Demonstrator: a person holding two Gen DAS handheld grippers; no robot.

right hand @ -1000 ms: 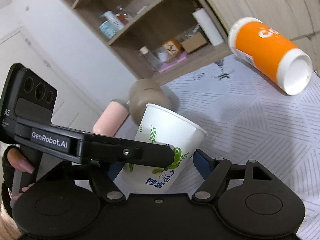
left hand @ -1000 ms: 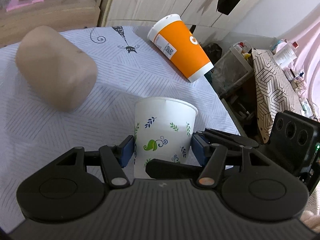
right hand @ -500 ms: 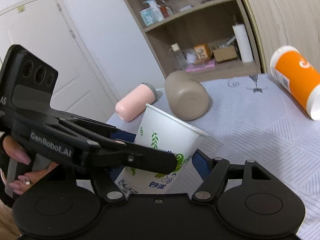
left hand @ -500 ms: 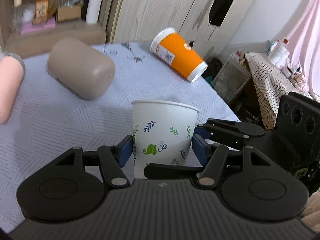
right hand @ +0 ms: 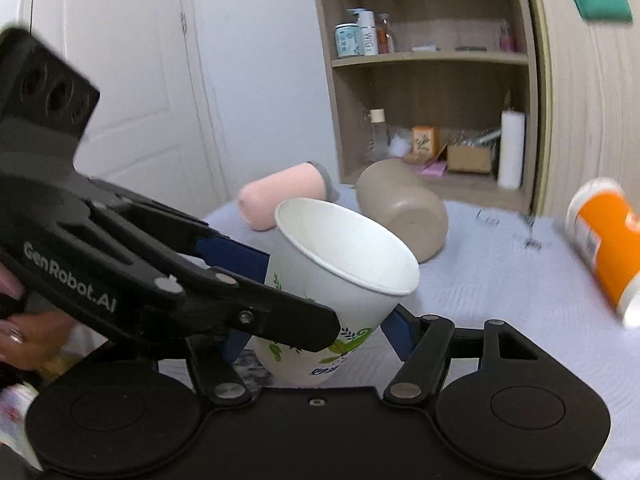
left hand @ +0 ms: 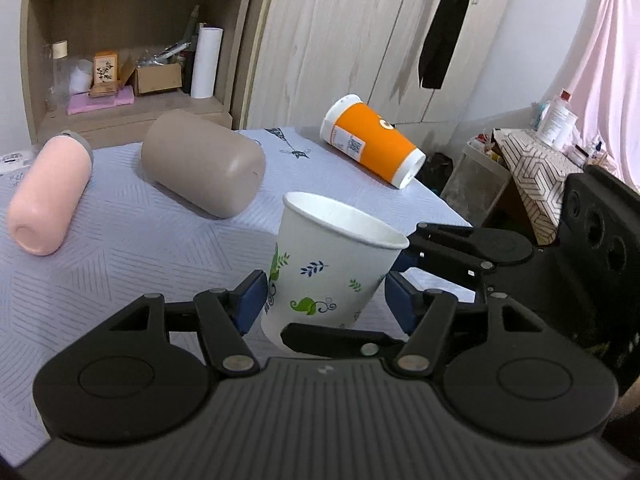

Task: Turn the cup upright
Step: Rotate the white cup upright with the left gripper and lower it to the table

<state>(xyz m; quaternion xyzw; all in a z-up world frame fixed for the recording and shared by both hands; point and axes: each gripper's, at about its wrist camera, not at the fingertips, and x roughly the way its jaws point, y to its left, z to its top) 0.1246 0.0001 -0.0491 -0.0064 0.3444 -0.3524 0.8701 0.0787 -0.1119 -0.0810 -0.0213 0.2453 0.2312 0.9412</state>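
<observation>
Both your grippers, left (left hand: 324, 296) and right (right hand: 316, 332), clamp one paper cup (left hand: 332, 272), mouth up, tilted; three containers lie behind: pink bottle (left hand: 48, 196), beige tumbler (left hand: 202, 168), orange cup (left hand: 372, 140).

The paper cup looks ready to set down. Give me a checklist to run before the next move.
1. Paper cup mouth up: ok, though tilted.
2. Left gripper around the cup: ok; actual contact: cannot tell.
3. Right gripper also at the cup: ok; firm hold: cannot tell.
4. Cup bottom on the tablecloth: cannot tell, hidden.
5. Beige cup and orange cup clear of it: ok, both lying apart.
</observation>
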